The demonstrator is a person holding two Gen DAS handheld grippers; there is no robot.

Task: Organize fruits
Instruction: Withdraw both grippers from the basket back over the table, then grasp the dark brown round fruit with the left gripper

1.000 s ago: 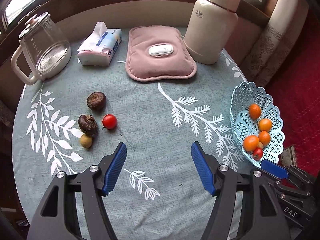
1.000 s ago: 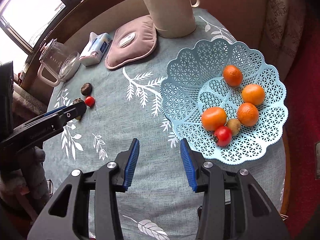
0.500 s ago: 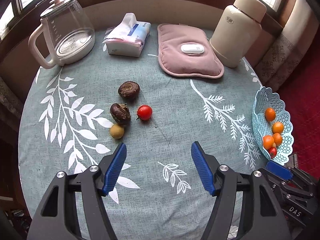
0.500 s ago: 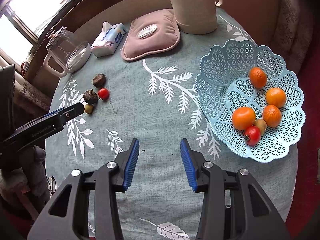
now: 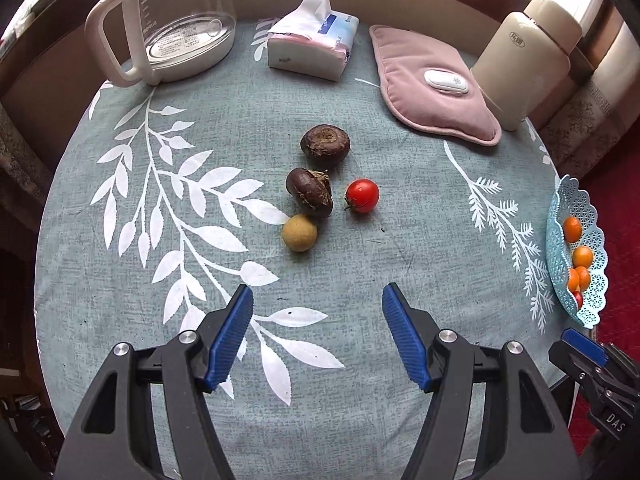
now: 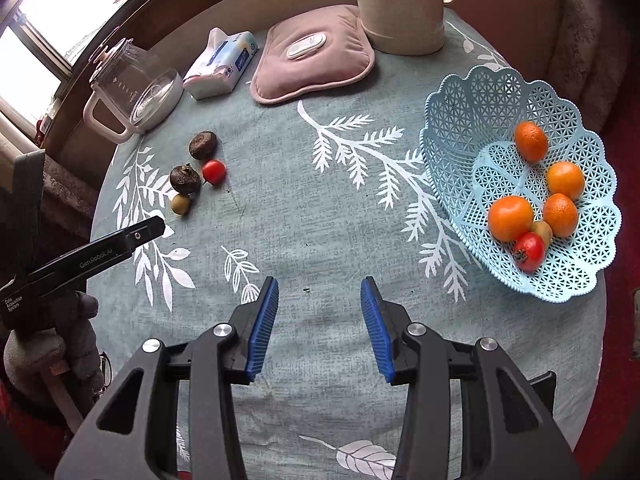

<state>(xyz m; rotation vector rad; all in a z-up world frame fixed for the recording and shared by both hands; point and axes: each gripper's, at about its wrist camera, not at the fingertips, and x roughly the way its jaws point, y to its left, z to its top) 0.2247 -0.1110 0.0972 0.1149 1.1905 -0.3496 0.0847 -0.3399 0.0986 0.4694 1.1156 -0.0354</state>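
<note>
The round surface carries a grey-green cloth with a white leaf print. At the far left stands a glass kettle with a white handle; beside it lie a tissue pack, a pink heating pad and a cream thermos. Near the centre, four loose fruits are grouped: two dark brown water chestnuts, the nearer one touching a small yellow-brown round fruit, and a cherry tomato just to their right. The left gripper hovers above the cloth short of this group, its fingers about half open and empty. The right gripper hangs over bare cloth, its fingers parted more narrowly and also empty. At the right edge rests a light blue lattice basket holding four oranges, one cherry tomato and one small brownish fruit.
</note>
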